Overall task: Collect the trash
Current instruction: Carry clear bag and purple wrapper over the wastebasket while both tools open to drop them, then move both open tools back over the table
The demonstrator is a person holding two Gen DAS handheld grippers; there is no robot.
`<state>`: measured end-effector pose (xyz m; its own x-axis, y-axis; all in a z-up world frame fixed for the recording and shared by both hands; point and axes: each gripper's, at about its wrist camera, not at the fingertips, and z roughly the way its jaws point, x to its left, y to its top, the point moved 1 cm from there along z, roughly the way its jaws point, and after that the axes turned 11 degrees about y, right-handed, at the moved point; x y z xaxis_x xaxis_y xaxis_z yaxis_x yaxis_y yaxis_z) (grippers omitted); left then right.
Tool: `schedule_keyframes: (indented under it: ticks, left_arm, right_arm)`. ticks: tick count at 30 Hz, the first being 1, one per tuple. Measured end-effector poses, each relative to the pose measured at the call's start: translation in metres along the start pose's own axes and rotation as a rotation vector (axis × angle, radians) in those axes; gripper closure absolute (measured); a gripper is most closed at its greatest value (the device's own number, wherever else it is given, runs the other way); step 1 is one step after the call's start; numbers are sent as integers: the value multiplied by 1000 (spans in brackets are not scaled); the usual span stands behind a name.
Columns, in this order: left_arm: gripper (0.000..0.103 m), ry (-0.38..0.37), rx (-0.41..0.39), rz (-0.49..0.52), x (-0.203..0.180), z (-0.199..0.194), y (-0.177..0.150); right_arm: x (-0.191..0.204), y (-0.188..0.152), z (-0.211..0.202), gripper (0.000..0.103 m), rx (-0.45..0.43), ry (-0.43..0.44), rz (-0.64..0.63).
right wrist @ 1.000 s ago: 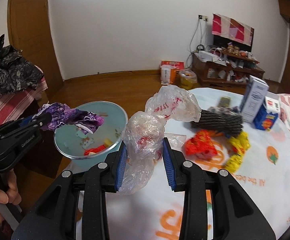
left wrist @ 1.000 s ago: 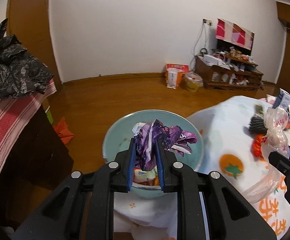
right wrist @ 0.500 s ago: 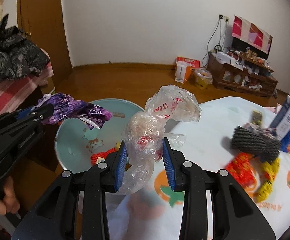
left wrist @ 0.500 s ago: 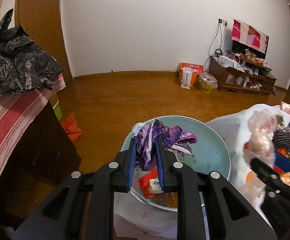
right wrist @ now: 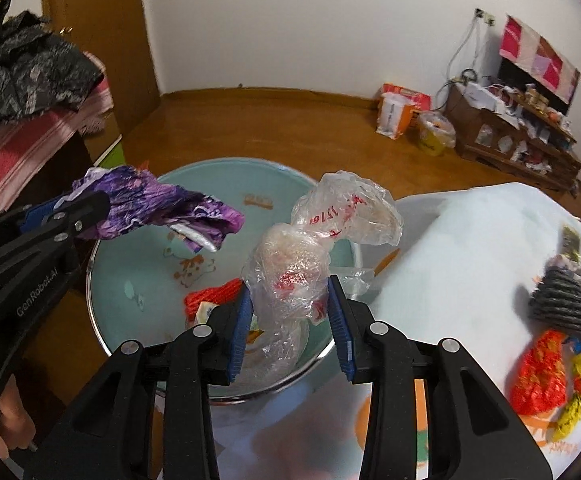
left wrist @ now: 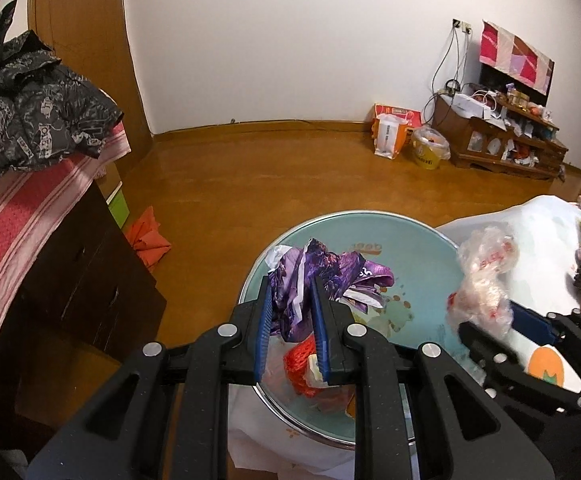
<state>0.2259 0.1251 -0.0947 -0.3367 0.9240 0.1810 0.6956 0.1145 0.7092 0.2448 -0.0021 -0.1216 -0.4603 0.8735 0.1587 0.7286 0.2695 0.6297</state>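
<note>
One purple wrapper (left wrist: pixel 322 276), crumpled, clamped tight in the left gripper (left wrist: pixel 292 312) over the one teal basin (left wrist: pixel 418 264). One clear plastic bag (right wrist: pixel 302 264) sits btw the right gripper (right wrist: pixel 288 312) pads, above the basin rim; its jaws are opening. Inside the basin: one orange net scrap (right wrist: pixel 210 298) w/ a few bits. On the table (right wrist: pixel 450 248): one grey yarn bundle (right wrist: pixel 570 304), one orange net (right wrist: pixel 538 372), one yellow net (right wrist: pixel 578 384).
</note>
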Motion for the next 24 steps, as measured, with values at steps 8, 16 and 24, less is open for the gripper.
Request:
schedule_keyframes:
  ticks: [8, 16, 24]
  left_arm:
    - [82, 0, 19, 8, -3, 7, -2]
    - [74, 3, 27, 17, -4, 6, -3]
    - [29, 17, -41, 34, -11, -23, -4]
  right_arm:
    - [-1, -1, 4, 40, -3, 32, -2]
    - [-15, -5, -23, 39, -66, -23, 49]
    - [-43, -24, -78, 30, -185, -113, 166]
